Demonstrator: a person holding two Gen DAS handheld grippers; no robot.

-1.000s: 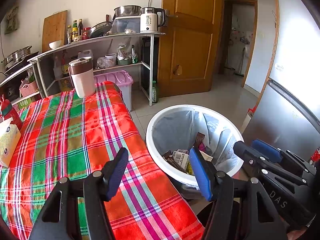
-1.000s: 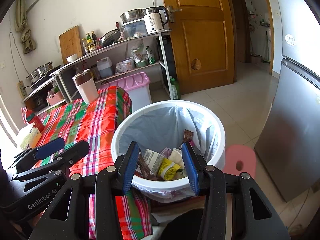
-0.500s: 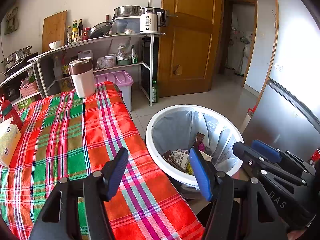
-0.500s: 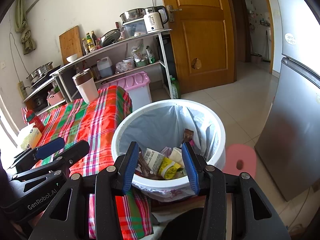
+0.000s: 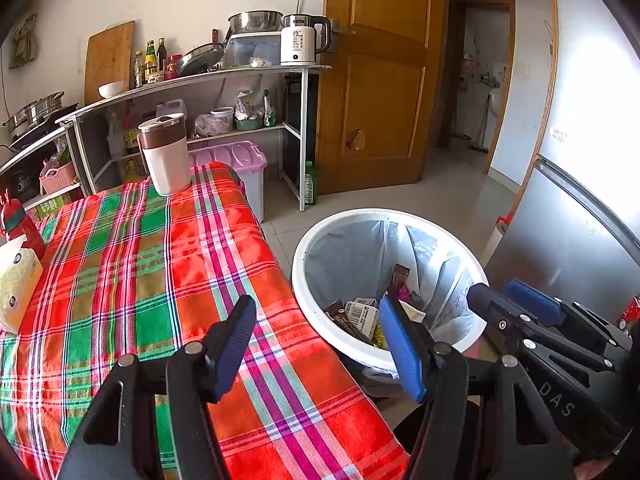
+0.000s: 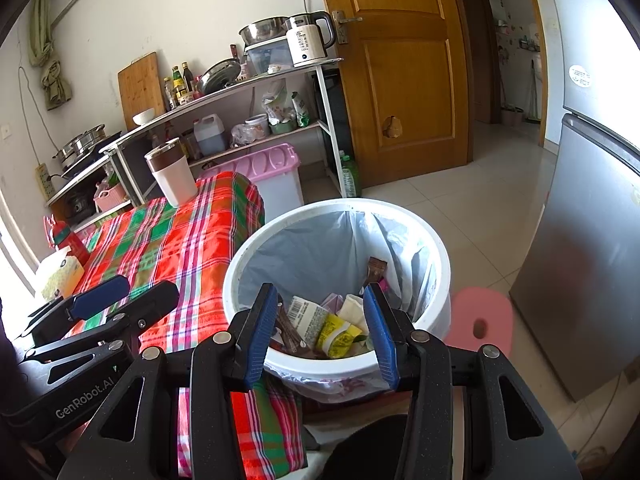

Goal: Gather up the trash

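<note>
The bin is stood upright beside the table, mouth upward. Wrappers are heaped inside; a brown one is propped upright. Both the left gripper and right gripper are held apart, empty.

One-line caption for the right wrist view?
Open, empty right gripper above white lined trash bin holding wrappers, beside plaid-covered table.

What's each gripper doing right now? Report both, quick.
Left gripper: open, holding nothing, above the red-and-green plaid tablecloth.
Right gripper: open, holding nothing, above the white round plastic trash bin.
</note>
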